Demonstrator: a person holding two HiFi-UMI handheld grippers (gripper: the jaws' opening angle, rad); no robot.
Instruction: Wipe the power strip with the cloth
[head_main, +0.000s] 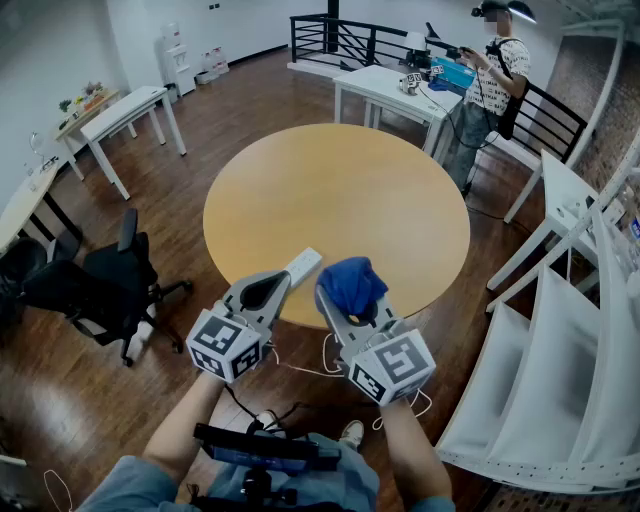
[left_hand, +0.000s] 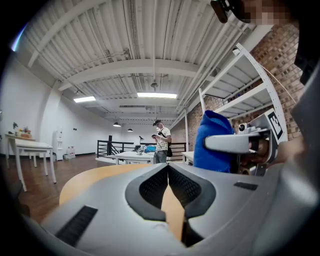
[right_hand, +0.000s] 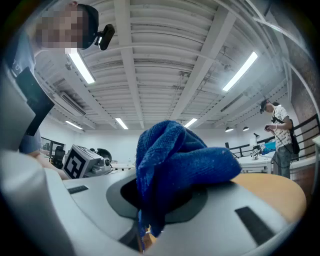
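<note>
The right gripper (head_main: 333, 300) is clamped on the bunched cloth (head_main: 352, 283), ready for wiping. The left gripper (head_main: 282, 281) is closed with nothing in it, beside the strip (head_main: 304, 265) at the tabletop (head_main: 340, 190) edge, probably to steady it.

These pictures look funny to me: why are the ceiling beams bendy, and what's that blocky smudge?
Left gripper view: the wide-angle lens bows the ceiling beams and blacks out the corners; the blocky patch hides a face. Right gripper view: same bending and patch, and the near blue cloth looks huge. Head view: the white shelves curve.

Round wooden table (head_main: 340, 190), black office chair (head_main: 110, 280), white desks (head_main: 130, 110), standing person (head_main: 495, 80), white shelving (head_main: 560, 380)
</note>
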